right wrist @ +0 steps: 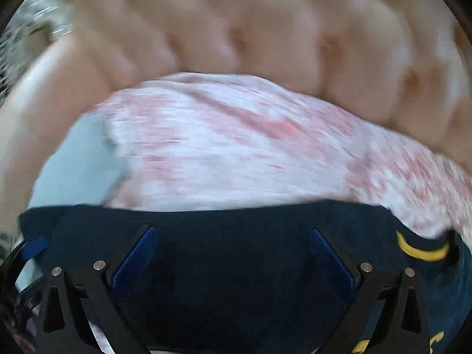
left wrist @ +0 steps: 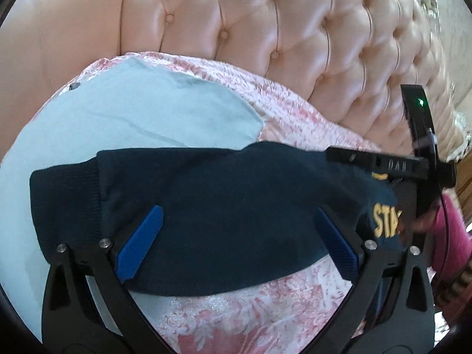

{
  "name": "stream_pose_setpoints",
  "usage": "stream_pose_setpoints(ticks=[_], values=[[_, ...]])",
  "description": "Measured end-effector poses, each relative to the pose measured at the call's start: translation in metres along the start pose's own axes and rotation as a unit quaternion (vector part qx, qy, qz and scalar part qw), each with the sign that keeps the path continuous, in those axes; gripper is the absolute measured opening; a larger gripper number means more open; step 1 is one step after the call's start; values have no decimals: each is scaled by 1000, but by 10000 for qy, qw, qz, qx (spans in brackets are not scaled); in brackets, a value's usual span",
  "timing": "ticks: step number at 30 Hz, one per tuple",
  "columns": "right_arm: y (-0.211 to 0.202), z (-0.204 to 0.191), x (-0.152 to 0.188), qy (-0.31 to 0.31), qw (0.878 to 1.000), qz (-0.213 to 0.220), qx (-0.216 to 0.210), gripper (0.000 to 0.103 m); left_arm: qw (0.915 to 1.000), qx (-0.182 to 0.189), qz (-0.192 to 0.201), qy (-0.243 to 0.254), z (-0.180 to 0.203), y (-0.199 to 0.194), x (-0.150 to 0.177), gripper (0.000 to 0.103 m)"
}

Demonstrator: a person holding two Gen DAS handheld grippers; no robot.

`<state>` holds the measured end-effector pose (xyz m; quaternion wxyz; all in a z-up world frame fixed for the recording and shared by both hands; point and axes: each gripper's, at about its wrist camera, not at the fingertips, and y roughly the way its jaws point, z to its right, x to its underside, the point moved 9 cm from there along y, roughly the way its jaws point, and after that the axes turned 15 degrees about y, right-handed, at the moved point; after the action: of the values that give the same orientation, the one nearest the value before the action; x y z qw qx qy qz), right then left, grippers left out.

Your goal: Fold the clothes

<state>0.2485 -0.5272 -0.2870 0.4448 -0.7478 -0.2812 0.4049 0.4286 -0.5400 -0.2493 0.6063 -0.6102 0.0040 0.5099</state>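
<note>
A tufted peach headboard (left wrist: 265, 35) is filling the background, and a pink-and-white floral bedspread (left wrist: 224, 303) is covering the bed in front of it. A pale blue cloth (left wrist: 124, 112) is lying flat on the bedspread at the left. Over both, a navy sweater (left wrist: 224, 206) is stretching across the bed, its ribbed cuff or hem toward the left and yellow lettering (left wrist: 386, 221) showing at its right end. The left gripper (left wrist: 236, 242) is hovering with its blue pads spread wide over the sweater, gripping nothing. The right gripper (right wrist: 233, 265) is likewise standing wide apart above the navy fabric; that view is smeared, so contact with the cloth is probably lacking but hard to confirm.
</note>
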Motion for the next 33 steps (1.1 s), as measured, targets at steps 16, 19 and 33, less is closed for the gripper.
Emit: stream_pose_setpoints(ticks=[16, 19, 33], values=[[7, -59, 9, -1105, 9934, 93, 298, 103, 9969, -112, 679, -370, -9, -32, -21, 102], [21, -73, 20, -1479, 9876, 13, 527, 103, 9992, -30, 323, -235, -9, -10, -27, 102], [17, -57, 15, -828, 9965, -85, 115, 103, 9801, 318, 1009, -1682, -54, -20, -26, 103]])
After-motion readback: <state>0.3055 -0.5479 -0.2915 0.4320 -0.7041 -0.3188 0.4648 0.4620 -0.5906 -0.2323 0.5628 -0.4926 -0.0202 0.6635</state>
